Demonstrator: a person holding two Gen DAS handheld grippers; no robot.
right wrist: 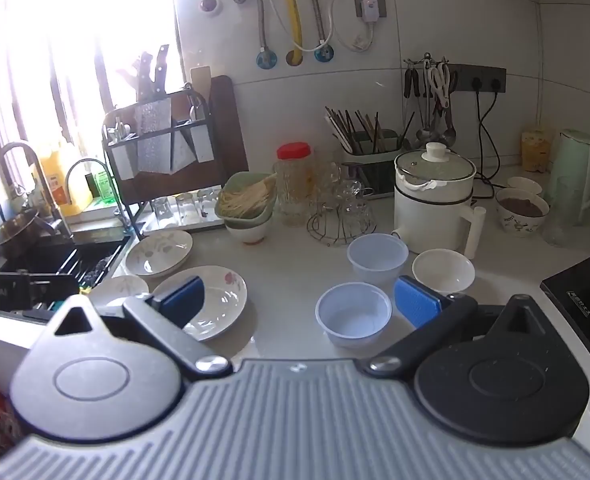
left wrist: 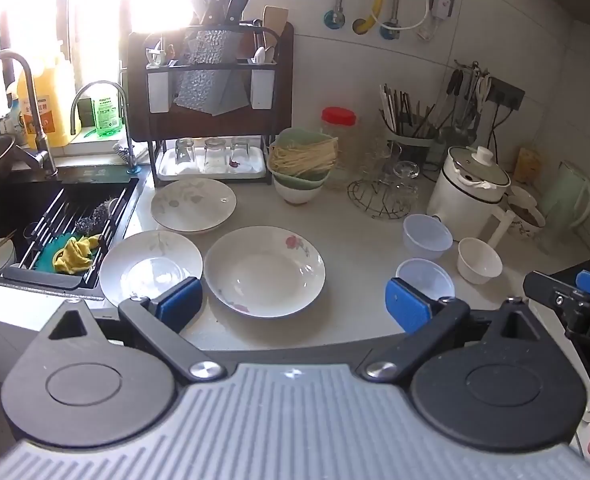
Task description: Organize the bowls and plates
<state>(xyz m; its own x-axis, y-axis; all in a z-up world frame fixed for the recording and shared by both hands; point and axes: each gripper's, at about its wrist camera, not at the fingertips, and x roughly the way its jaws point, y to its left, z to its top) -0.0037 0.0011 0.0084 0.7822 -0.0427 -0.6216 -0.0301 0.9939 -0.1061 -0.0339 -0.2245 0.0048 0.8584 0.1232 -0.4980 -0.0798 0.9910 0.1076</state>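
**Over the counter, both grippers empty**

Beyond the sink (left wrist: 55, 216) window glare washes out the bottles. My left gripper (left wrist: 293, 306) hides the near rim of one leaf-print plate (left wrist: 151, 264); my right gripper (right wrist: 301, 304) covers part of the rose plate (right wrist: 211, 304). Both are spread wide, holding nothing, touching nothing — plates lie left by the sink, the plastic bowls (right wrist: 353, 314) and white bowl (right wrist: 443, 270) right, near the cooker (right wrist: 435, 204)

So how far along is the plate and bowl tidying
Nothing looks done: three plates lie separately, and three bowls stand unstacked. Both tongs, left and right, are open and empty. All stacking remains.
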